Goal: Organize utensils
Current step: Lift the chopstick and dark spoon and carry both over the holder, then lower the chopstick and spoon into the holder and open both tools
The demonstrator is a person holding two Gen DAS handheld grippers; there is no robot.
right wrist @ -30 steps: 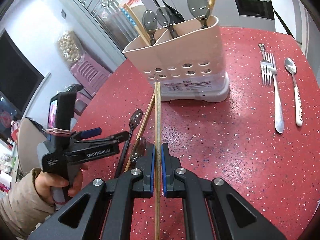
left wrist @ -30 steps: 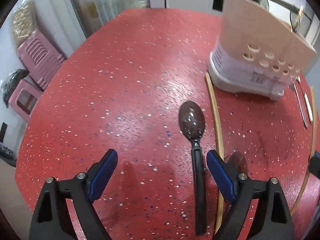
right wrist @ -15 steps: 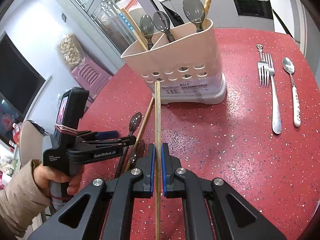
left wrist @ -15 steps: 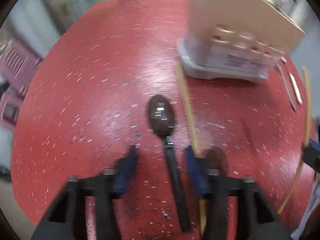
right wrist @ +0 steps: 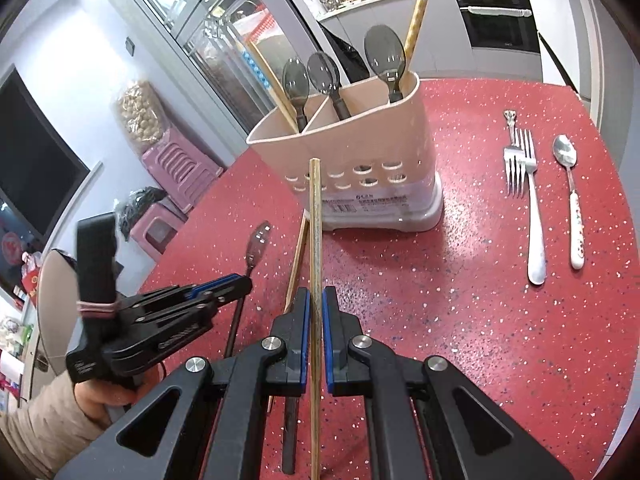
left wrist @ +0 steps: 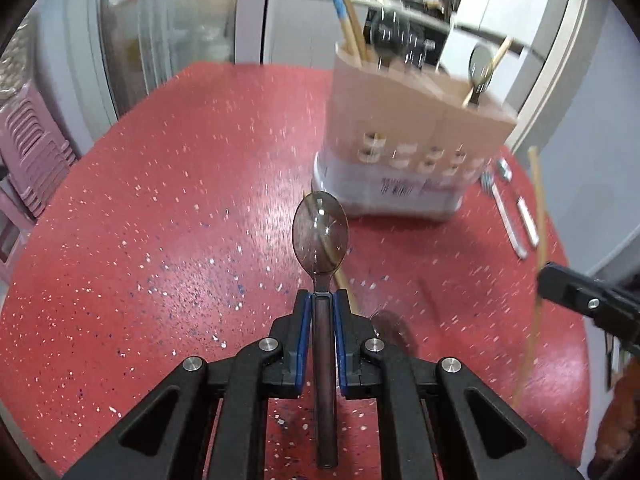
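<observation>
My left gripper (left wrist: 323,300) is shut on the dark handle of a smoky translucent spoon (left wrist: 320,236) and holds it lifted above the red table, bowl pointing at the beige utensil holder (left wrist: 412,152). My right gripper (right wrist: 316,300) is shut on a wooden chopstick (right wrist: 315,216) that points at the holder (right wrist: 360,160). A second chopstick (right wrist: 298,256) lies on the table just left of it. In the right wrist view the left gripper (right wrist: 244,284) carries the spoon (right wrist: 258,240) at the left.
The holder holds three dark spoons (right wrist: 384,52) and chopsticks. A metal fork (right wrist: 528,200) and a white-handled spoon (right wrist: 570,200) lie on the red speckled table (right wrist: 480,320) at the right. Pink stools (right wrist: 176,164) stand beyond the left edge.
My left gripper has closed on the spoon's handle and lifted it off the table, tilting up toward the holder. My right gripper has kept its chopstick and risen slightly.
</observation>
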